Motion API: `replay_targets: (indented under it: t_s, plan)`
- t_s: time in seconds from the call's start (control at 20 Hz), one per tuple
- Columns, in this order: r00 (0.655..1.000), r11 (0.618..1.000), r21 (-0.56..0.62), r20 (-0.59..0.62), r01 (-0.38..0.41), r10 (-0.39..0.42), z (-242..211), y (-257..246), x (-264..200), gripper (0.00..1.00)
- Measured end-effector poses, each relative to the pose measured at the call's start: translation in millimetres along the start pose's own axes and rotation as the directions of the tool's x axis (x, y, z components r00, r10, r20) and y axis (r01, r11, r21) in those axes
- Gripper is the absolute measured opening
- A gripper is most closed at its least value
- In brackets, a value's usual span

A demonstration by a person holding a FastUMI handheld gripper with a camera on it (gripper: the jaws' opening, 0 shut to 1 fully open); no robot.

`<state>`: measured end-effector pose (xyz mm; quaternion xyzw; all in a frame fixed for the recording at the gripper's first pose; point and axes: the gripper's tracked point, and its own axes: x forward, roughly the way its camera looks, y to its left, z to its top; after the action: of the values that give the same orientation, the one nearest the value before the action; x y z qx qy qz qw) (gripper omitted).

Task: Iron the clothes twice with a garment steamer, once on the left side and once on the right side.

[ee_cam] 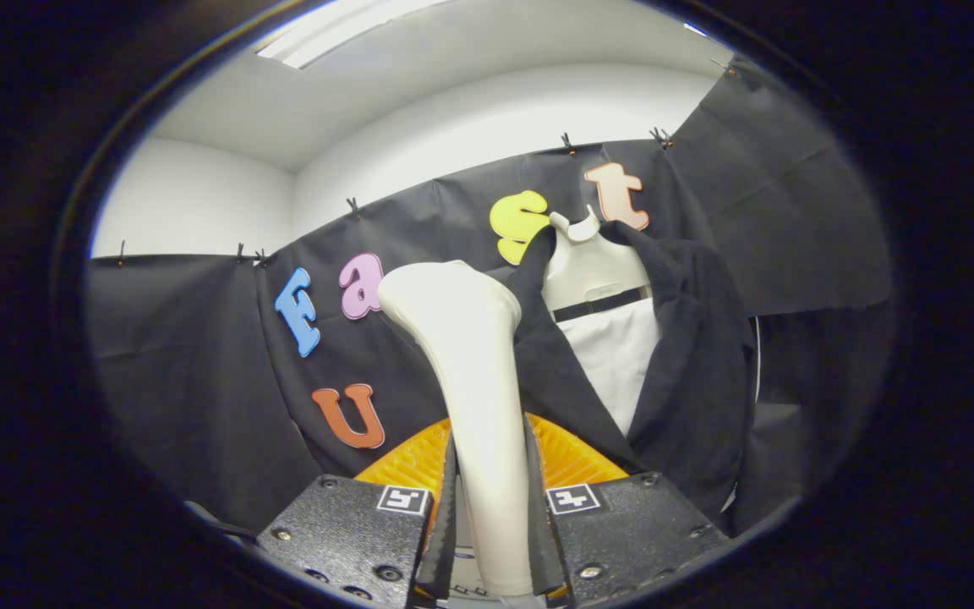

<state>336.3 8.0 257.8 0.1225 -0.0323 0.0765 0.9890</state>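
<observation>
A cream-white garment steamer (468,355) stands upright between my fingers, its head rising above them. My gripper (489,507) is shut on the steamer's handle, both black pads (445,516) pressing its sides. Just beyond and to the right hangs a dark jacket (690,372) on a white hanger form (593,266), open at the front with a white board (618,355) showing inside. The steamer head sits beside the jacket's left lapel, close to it; whether it touches the cloth I cannot tell.
Orange ribbed finger parts (567,457) show behind the steamer handle. Black cloth (191,364) covers the booth wall behind and to both sides. A white wall and ceiling with a light strip (326,34) rise above.
</observation>
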Motion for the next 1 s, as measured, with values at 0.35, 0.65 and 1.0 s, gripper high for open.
replay_targets:
  t_s: [0.35,0.65,1.0]
  plan:
    - [0.998,0.996,-0.069,0.02,0.063,-0.062,3,-26,43,0.38]
    - [0.998,0.994,-0.092,-0.009,0.057,-0.058,-15,-28,57,0.37]
    - [0.997,0.989,-0.13,-0.034,0.064,-0.069,-45,-37,62,0.37]
